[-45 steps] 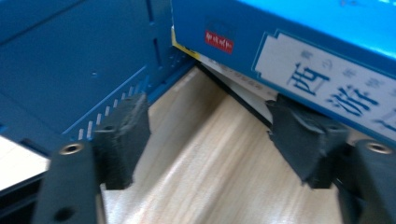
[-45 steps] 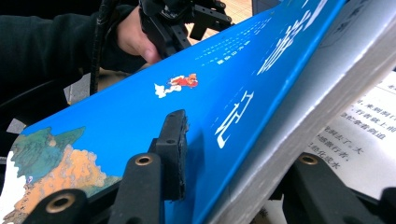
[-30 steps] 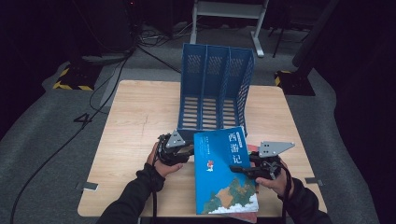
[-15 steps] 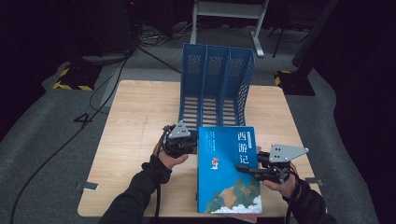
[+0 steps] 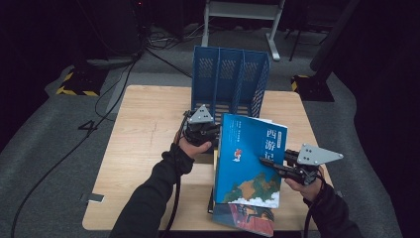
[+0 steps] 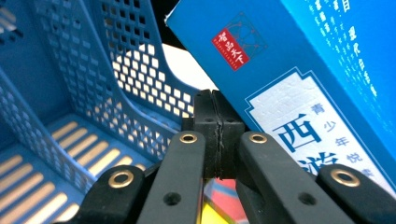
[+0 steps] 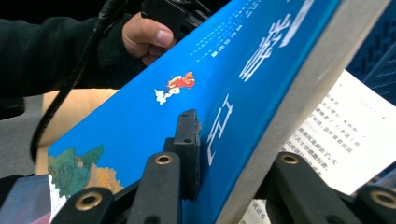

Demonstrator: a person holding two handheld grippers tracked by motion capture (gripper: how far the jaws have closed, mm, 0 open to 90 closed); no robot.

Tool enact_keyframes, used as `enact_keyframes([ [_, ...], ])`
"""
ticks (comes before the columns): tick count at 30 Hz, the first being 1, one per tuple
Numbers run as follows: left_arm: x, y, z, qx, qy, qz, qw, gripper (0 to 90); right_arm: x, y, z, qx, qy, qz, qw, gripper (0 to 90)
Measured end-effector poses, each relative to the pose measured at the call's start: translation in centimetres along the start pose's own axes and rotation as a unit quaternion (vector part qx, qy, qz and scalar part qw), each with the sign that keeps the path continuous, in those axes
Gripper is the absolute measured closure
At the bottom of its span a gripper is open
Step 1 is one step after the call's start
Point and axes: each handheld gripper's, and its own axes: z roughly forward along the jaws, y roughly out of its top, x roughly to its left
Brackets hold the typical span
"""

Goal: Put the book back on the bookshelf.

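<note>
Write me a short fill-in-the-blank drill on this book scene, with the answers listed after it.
1. The right gripper clamps the ____ book by its edge.
2. The left gripper has its jaws ____, with nothing between them.
3. Behind the book stands a blue file rack with ____ compartments.
4. A second book lies flat ____ the raised one.

Missing words: blue; shut; three; under
</note>
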Motion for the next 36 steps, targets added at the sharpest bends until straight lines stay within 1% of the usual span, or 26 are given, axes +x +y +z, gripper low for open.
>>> enact_keyframes([
  [2,0.0,0.7,0.0,-0.004,-0.004,0.007,1.0000,89.9,-0.2,0.1,-0.2,-0.006,-0.010,-0.008,0.9999,73.5],
  [5,0.0,1.5,0.1,-0.010,-0.006,0.009,0.9999,89.9,-0.4,0.3,-0.3,-0.008,-0.016,-0.021,0.9996,73.4],
  [7,-0.3,2.3,0.3,-0.016,-0.008,0.019,0.9997,89.9,-0.6,0.6,-0.3,-0.014,-0.023,-0.029,0.9992,73.2],
  [9,-0.5,2.9,0.3,-0.016,-0.004,0.032,0.9994,90.0,-0.9,1.0,-0.4,-0.012,-0.029,-0.043,0.9986,73.3],
  [11,-0.7,3.5,0.3,-0.021,-0.007,0.038,0.9990,89.9,-1.0,1.1,-0.6,-0.016,-0.036,-0.047,0.9981,73.9],
  [14,-1.1,4.6,0.0,-0.024,-0.001,0.054,0.9983,90.0,-1.2,1.4,-0.7,-0.028,-0.048,-0.049,0.9973,75.8],
  [15,-1.1,4.9,-0.1,-0.028,-0.004,0.056,0.9981,89.9,-1.4,1.5,-0.8,-0.032,-0.050,-0.050,0.9970,76.8],
  [16,-1.1,5.1,-0.2,-0.031,-0.004,0.055,0.9980,89.9,-1.4,1.5,-0.9,-0.036,-0.055,-0.052,0.9965,77.5],
  [18,-1.3,5.4,-0.3,-0.033,0.003,0.064,0.9974,89.9,-1.4,1.7,-0.9,-0.039,-0.066,-0.064,0.9950,78.7],
  [20,-1.5,5.2,-0.6,-0.035,0.000,0.067,0.9971,89.9,-1.3,1.7,-1.0,-0.041,-0.069,-0.068,0.9944,79.5],
  [22,-1.8,4.8,-0.9,-0.041,0.000,0.068,0.9969,89.6,-0.8,1.6,-1.1,-0.042,-0.069,-0.080,0.9935,79.6],
  [24,-2.1,4.4,-1.2,-0.044,0.009,0.069,0.9966,87.8,-0.4,1.5,-1.1,-0.042,-0.067,-0.086,0.9932,79.8],
  [26,-2.3,4.1,-1.6,-0.048,0.021,0.063,0.9966,82.4,-0.3,1.5,-1.1,-0.043,-0.062,-0.087,0.9934,79.9],
  [27,-2.3,3.9,-1.8,-0.051,0.018,0.059,0.9968,78.9,-0.2,1.4,-1.2,-0.043,-0.060,-0.087,0.9934,79.9],
  [28,-2.4,3.7,-2.0,-0.054,0.017,0.059,0.9967,78.2,-0.1,1.4,-1.2,-0.045,-0.057,-0.089,0.9933,80.0],
  [29,-2.5,3.5,-2.3,-0.056,0.019,0.057,0.9966,76.2,0.1,1.4,-1.2,-0.046,-0.055,-0.091,0.9932,80.0],
  [30,-2.7,3.3,-2.5,-0.059,0.025,0.055,0.9964,72.2,0.3,1.4,-1.3,-0.046,-0.055,-0.095,0.9929,80.1],
  [31,-2.7,3.2,-2.9,-0.060,0.021,0.053,0.9965,68.3,0.5,1.4,-1.3,-0.046,-0.054,-0.099,0.9925,80.1],
  [32,-2.9,2.9,-3.1,-0.063,0.014,0.052,0.9965,68.3,0.7,1.4,-1.4,-0.047,-0.052,-0.100,0.9925,80.2],
  [34,-3.3,2.6,-3.5,-0.060,0.012,0.055,0.9966,64.2,1.1,1.2,-1.8,-0.049,-0.050,-0.102,0.9923,80.3],
  [36,-3.8,2.2,-3.9,-0.052,0.014,0.066,0.9963,60.9,1.3,1.0,-2.1,-0.051,-0.048,-0.104,0.9921,80.3],
])
